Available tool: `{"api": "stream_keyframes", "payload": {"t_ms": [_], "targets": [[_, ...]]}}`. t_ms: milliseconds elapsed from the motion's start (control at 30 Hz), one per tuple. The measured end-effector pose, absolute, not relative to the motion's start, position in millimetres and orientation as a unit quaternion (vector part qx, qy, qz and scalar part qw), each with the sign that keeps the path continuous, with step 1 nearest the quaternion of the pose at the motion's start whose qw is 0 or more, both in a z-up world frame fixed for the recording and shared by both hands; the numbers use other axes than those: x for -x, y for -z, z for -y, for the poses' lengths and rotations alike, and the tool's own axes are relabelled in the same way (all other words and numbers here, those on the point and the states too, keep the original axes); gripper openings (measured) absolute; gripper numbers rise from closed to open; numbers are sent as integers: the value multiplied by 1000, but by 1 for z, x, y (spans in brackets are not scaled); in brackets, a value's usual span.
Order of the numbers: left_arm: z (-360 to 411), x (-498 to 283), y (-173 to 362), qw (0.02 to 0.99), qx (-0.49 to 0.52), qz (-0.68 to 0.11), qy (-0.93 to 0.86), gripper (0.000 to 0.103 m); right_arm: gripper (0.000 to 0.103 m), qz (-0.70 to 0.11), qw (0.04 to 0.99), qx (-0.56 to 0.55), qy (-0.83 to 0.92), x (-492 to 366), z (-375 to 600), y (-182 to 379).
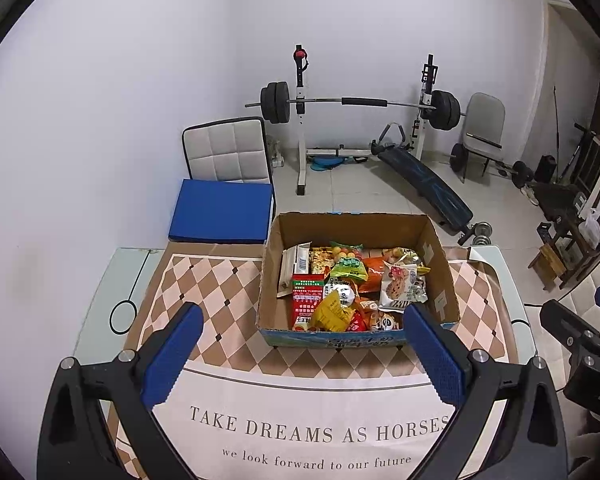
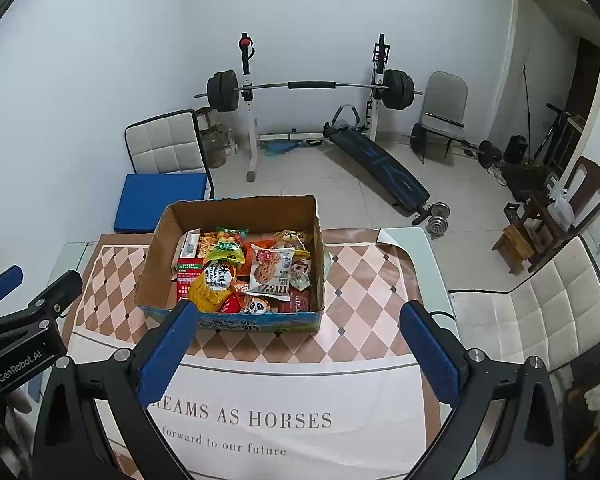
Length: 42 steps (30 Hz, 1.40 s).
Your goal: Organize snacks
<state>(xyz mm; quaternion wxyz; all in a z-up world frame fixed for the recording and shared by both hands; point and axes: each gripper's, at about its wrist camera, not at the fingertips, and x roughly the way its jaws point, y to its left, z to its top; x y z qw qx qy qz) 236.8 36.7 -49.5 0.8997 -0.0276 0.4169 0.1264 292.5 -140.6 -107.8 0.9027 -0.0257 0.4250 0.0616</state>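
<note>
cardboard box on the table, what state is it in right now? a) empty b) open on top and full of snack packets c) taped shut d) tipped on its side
b: the cardboard box stands upright on the table mat with its top open, and snack packets such as a cookie packet and a yellow bag fill it.

A diamond-patterned brown and cream tablecloth point(image 1: 220, 292) printed with "TAKE DREAMS AS HORSES" fills the lower frame, a white padded chair with a blue cushion point(image 1: 224, 216) stands left of centre, and a barbell rack with black plates point(image 1: 356, 104) and a dark slanted bench point(image 1: 428, 184) occupy the upper middle.
</note>
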Motion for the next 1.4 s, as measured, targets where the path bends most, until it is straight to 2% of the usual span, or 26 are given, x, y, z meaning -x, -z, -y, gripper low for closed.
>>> {"api": "stream_keyframes", "payload": {"t_ms": [1400], "targets": [[-31, -228, 47, 907, 24, -407, -104, 103, 103, -419, 907, 22, -45, -274, 155, 110]]}}
